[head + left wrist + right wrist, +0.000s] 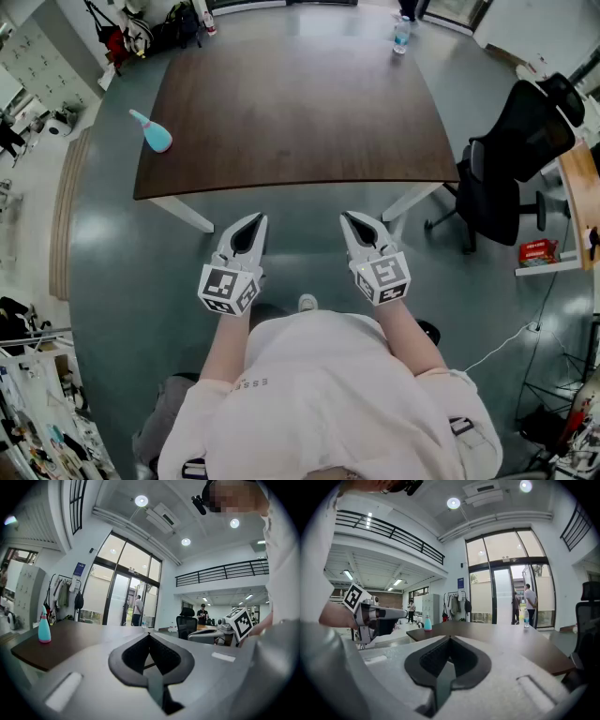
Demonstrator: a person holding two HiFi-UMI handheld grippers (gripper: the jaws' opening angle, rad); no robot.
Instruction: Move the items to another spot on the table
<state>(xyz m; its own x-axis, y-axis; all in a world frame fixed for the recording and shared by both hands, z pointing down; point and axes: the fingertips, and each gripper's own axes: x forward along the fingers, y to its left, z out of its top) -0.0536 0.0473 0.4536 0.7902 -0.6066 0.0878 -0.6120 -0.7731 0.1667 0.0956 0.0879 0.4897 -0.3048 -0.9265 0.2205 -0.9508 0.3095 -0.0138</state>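
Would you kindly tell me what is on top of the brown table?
On the table: a teal spray bottle near its left edge and a clear water bottle at the far edge. Neither is covered.

Dark brown worktop (300, 112), wood-grained, matt with a faint sheen. Turquoise spray bottle (152, 133) of smooth plastic. Clear plastic water bottle (401, 36). Left hand-held gripper (251, 221) and right hand-held gripper (353, 219): pale grey matt plastic shells, lined inside with black, finely textured padding. Glossy grey floor (122, 272). Pale pink cloth shirt (319, 394).
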